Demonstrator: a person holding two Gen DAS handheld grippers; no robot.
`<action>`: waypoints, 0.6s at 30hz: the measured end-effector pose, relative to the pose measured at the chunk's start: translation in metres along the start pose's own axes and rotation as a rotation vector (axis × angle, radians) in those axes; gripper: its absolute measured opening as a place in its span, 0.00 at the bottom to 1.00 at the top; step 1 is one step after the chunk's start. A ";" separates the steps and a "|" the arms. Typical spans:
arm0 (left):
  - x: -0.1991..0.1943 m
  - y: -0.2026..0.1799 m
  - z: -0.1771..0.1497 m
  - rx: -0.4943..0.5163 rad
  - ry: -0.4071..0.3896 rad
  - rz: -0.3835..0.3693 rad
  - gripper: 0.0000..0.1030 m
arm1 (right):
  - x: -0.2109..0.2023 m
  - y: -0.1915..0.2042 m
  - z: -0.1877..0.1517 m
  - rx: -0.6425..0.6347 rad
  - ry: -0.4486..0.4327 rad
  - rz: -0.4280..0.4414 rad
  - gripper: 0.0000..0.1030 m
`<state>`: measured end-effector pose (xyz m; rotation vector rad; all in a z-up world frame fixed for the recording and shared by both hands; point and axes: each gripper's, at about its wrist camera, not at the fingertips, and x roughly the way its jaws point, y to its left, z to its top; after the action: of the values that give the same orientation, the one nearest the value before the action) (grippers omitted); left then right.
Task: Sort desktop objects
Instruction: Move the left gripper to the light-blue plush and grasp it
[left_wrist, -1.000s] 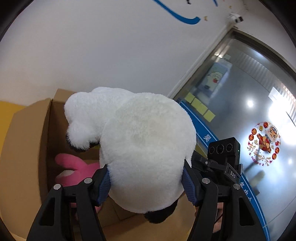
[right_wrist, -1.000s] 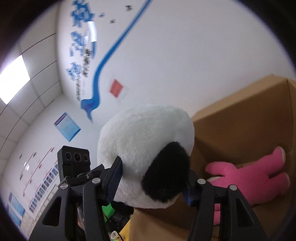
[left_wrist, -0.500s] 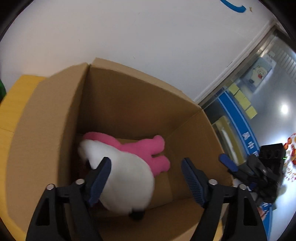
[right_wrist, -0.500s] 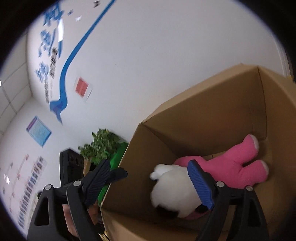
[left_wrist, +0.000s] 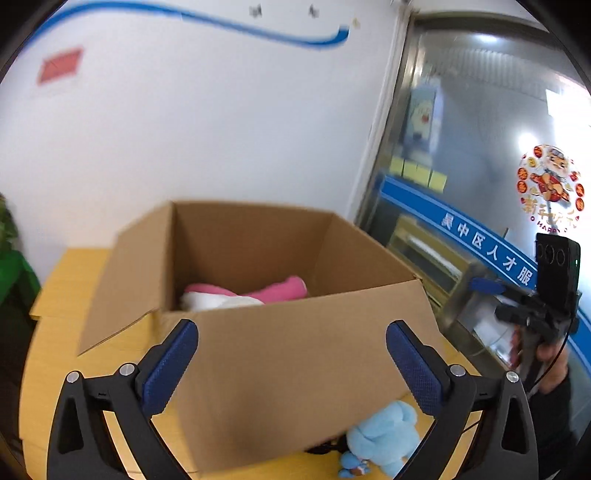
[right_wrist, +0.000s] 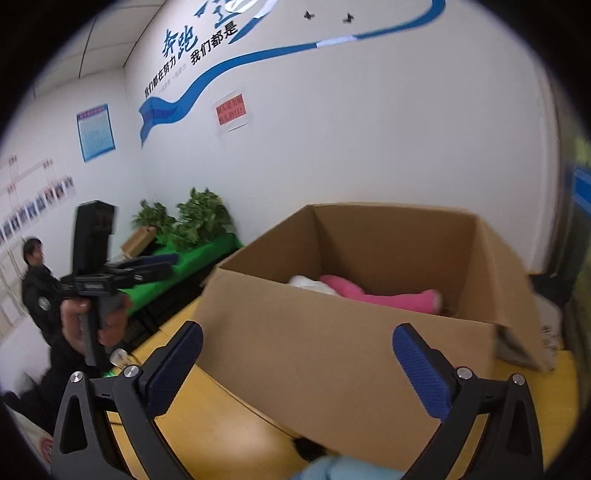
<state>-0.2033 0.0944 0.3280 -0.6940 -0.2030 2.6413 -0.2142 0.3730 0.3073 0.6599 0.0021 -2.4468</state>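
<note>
An open cardboard box (left_wrist: 295, 347) stands on the yellow table (left_wrist: 74, 291); it also shows in the right wrist view (right_wrist: 351, 354). Inside lie a white plush toy (left_wrist: 218, 301) and a pink plush toy (left_wrist: 280, 290), both partly hidden by the front wall; the right wrist view shows the white one (right_wrist: 308, 284) and the pink one (right_wrist: 388, 295). A light blue plush toy (left_wrist: 384, 439) lies on the table at the box's front corner. My left gripper (left_wrist: 291, 363) is open and empty, in front of the box. My right gripper (right_wrist: 297, 367) is open and empty too.
The other hand-held gripper shows at the right of the left wrist view (left_wrist: 546, 295) and at the left of the right wrist view (right_wrist: 103, 280). Potted plants (right_wrist: 192, 221) on a green surface stand along the wall. A glass door (left_wrist: 480, 147) is at right.
Both grippers held the white plush above the box, then opened and let it drop inside beside the pink toy. Both have since pulled back and lowered in front of the box.
</note>
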 end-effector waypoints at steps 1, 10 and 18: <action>-0.017 -0.004 -0.008 0.012 -0.022 0.020 1.00 | -0.019 0.002 -0.006 -0.018 -0.016 -0.012 1.00; -0.083 -0.004 -0.132 -0.052 0.053 0.067 1.00 | -0.075 -0.031 -0.152 -0.113 0.144 -0.066 1.00; 0.039 -0.063 -0.269 -0.211 0.345 -0.242 1.00 | -0.023 -0.074 -0.302 0.381 0.151 0.015 1.00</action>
<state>-0.0788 0.1778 0.0924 -1.1054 -0.4396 2.2486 -0.1008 0.4916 0.0422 1.0032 -0.4153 -2.3965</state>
